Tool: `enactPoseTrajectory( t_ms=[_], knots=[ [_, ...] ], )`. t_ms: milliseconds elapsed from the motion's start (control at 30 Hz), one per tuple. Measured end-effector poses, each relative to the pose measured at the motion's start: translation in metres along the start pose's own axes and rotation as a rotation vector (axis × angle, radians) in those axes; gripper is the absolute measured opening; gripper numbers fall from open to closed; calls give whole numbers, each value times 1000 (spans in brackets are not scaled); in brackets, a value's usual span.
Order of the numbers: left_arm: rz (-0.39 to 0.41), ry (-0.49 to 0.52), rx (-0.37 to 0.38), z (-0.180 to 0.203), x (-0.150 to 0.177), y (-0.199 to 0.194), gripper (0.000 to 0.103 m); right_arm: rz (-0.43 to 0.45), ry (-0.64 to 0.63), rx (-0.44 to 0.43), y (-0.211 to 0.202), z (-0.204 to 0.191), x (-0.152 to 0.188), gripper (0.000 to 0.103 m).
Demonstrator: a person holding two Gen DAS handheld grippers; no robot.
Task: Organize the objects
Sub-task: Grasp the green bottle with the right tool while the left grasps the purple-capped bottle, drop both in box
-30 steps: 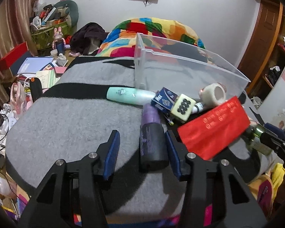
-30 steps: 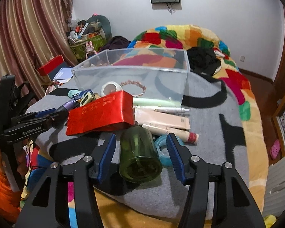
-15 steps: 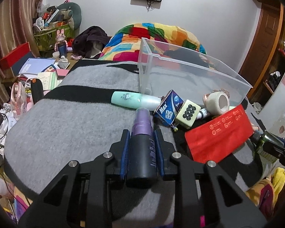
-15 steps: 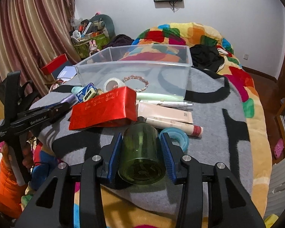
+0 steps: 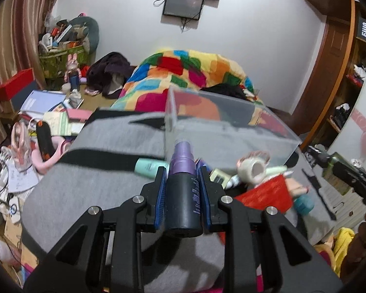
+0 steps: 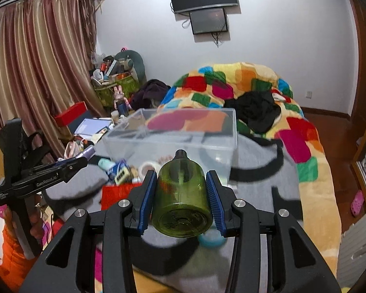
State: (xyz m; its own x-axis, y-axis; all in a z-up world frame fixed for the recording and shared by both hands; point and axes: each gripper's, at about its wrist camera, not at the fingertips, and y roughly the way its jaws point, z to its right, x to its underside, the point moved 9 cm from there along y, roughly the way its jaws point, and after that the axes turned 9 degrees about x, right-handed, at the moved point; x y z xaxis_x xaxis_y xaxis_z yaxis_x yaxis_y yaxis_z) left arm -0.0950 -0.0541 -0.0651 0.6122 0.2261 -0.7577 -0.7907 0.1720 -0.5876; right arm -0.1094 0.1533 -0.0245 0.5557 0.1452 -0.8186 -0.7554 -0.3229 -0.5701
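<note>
My left gripper (image 5: pixel 182 171) is shut on a black spray bottle with a purple cap (image 5: pixel 184 195), held above the grey blanket (image 5: pixel 90 171). My right gripper (image 6: pixel 181 174) is shut on a green translucent bottle (image 6: pixel 181 195), also lifted off the blanket. A clear plastic bin (image 5: pixel 222 122) (image 6: pixel 183 131) stands just beyond both. Below it lie a mint tube (image 5: pixel 146 166), a roll of tape (image 5: pixel 253 168), a red packet (image 5: pixel 268 193) (image 6: pixel 117 194), a blue box (image 6: pixel 114 168) and a teal tape ring (image 5: pixel 303 201). The left gripper (image 6: pixel 84 157) with its purple-capped bottle shows in the right wrist view.
A patchwork quilt (image 6: pixel 244 85) with dark clothes (image 6: pixel 253 109) lies behind the bin. Papers, a red box (image 5: pixel 14 85) and clutter fill the floor at left. Curtains (image 6: pixel 36 73) hang on the left, a wooden shelf unit (image 5: pixel 341 73) stands right.
Both grippers closed on their bottles, the left on the purple-capped one and the right on the green one, then lifted them off the blanket toward the bin.
</note>
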Motion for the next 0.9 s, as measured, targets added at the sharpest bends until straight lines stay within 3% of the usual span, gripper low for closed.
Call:
enactPoseTrajectory(
  t_ms=[367,900],
  knots=[
    [13,77,26,23,-47,25,25,-19,25,-11,47,-3,-40,38],
    [-214,150,15,29,-65,118,25,-236,3,6,143,9,-51,38]
  ],
)
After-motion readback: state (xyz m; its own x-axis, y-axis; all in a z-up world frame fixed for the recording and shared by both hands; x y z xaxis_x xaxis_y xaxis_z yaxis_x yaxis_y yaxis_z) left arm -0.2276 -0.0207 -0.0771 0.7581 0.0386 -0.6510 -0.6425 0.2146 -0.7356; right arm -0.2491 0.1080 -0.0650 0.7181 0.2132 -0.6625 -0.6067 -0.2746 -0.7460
